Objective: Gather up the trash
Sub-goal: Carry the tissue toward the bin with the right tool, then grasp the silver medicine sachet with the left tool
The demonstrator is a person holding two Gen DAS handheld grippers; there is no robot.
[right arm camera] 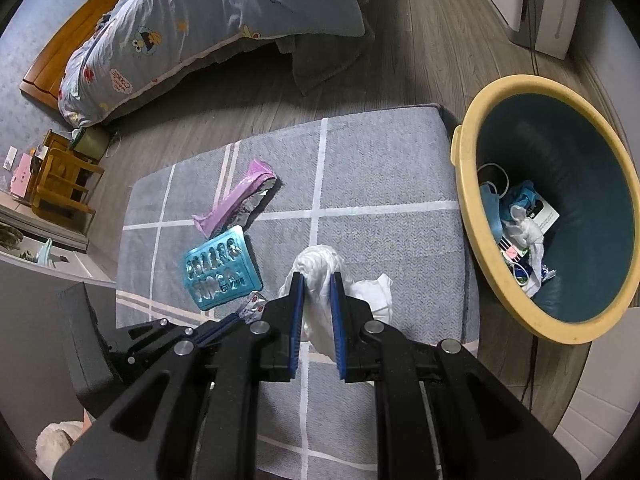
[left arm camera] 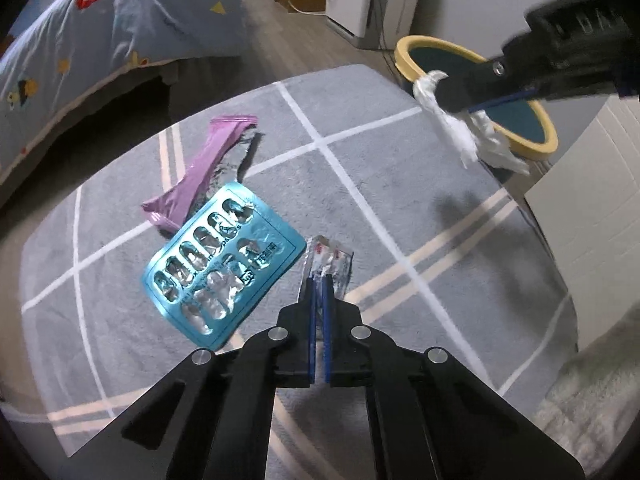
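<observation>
The left gripper (left arm camera: 319, 278) has its blue-lined fingers pressed nearly together on a small clear wrapper (left arm camera: 329, 260) with red print, which juts forward from between the tips, just above the grey rug (left arm camera: 380, 208). Immediately to the left of those tips lies an empty blue blister pack (left arm camera: 222, 262), flat on the rug, its near corner beside the gripper's body. Beyond the pack, farther forward and left, a purple wrapper (left arm camera: 200, 172) with a silver torn end rests on the rug, its near end touching or overlapping the pack's far edge.

The right gripper (right arm camera: 317, 280) pinches a crumpled white tissue (right arm camera: 320, 264) between its fingers; the wad bulges past the tips and hangs out to the right and below them, held off the rug. The blister pack (right arm camera: 220, 268) sits to the left of this gripper, the purple wrapper (right arm camera: 236, 200) beyond it. Ahead and to the right, off the rug's edge, stands a yellow-rimmed bin (right arm camera: 464, 184) with a dark teal inside and assorted rubbish at its bottom. Farthest off, a bed with a patterned blue duvet (right arm camera: 208, 12).
</observation>
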